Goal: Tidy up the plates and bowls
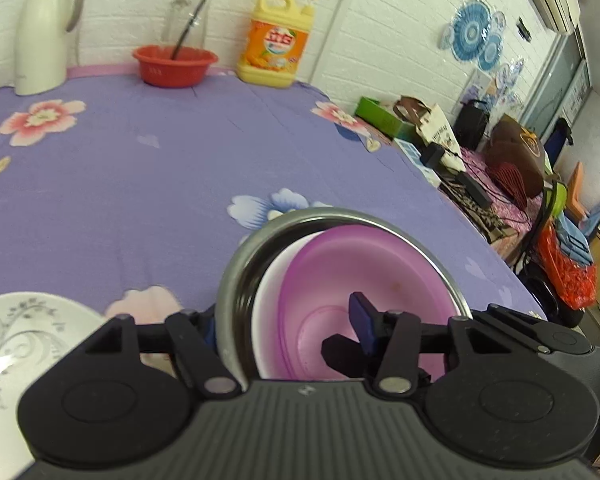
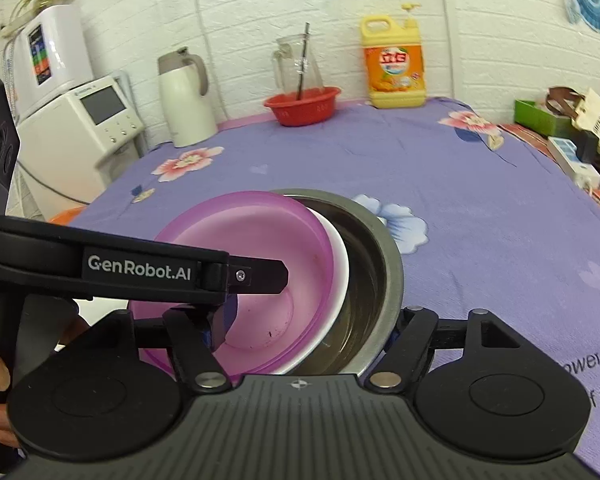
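A steel bowl (image 1: 236, 264) holds a white bowl (image 1: 270, 300) and a tilted purple plastic bowl (image 1: 364, 272). My left gripper (image 1: 284, 328) straddles the near side of this stack, one finger outside the steel rim and one inside the purple bowl, so it is closed on the stack's walls. My right gripper (image 2: 304, 328) straddles the stack (image 2: 284, 248) from the other side, one finger in the purple bowl, one outside the steel rim (image 2: 388, 248). A white floral plate (image 1: 24, 340) lies at the left.
A purple flowered cloth (image 1: 140, 184) covers the table. At the back stand a white thermos (image 1: 44, 36), a red basin (image 1: 174, 64) with a glass jug, and a yellow detergent bottle (image 1: 276, 40). Clutter lies beyond the right table edge (image 1: 480, 152).
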